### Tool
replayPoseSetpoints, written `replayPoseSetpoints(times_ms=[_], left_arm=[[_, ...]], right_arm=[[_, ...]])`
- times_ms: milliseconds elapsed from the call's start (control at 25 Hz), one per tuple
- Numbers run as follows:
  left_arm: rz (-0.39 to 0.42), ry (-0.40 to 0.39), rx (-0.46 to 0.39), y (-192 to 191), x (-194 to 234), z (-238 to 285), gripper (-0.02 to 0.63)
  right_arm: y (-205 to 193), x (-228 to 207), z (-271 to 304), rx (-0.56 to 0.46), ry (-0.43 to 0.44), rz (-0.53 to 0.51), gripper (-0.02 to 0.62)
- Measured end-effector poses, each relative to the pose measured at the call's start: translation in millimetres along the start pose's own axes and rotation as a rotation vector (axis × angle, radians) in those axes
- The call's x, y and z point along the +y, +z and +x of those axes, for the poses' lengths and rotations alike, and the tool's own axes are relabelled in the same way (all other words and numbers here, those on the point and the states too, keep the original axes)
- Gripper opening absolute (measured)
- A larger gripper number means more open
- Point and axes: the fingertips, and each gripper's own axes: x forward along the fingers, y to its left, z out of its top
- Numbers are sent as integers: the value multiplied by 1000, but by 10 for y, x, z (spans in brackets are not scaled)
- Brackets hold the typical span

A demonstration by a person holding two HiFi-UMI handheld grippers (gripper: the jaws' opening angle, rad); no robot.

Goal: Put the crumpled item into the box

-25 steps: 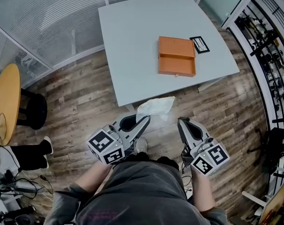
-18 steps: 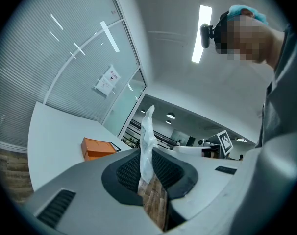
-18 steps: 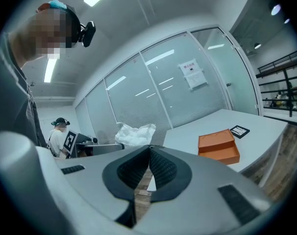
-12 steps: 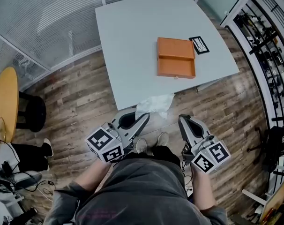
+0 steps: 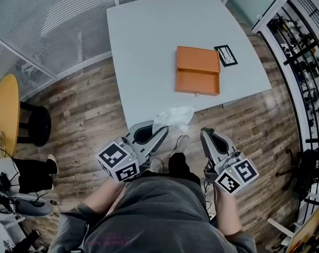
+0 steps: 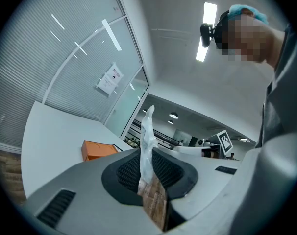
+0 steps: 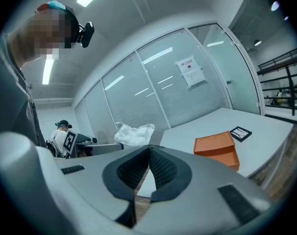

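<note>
White and thin, the crumpled item (image 5: 174,117) hangs pinched in the left gripper (image 5: 166,133), whose jaws are narrowed onto its lower edge; in the left gripper view it stands up from between the pads as a tall strip. It is held in the air at the near edge of the grey table (image 5: 143,41), above the wooden floor (image 5: 91,109). The orange box (image 5: 197,71) lies open on the table, well apart from the item, with a black card (image 5: 226,55) just beside its far corner. The right gripper (image 5: 203,135) is alongside, its jaw tips together with nothing between them.
</note>
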Motion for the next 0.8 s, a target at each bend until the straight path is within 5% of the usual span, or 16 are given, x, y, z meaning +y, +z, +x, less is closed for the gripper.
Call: replayPoseSetpoints(times_ms=[800], left_arm=[[-16, 119, 25, 218, 519, 1317, 64]], right_arm=[[441, -1338, 489, 69, 105, 31, 5]])
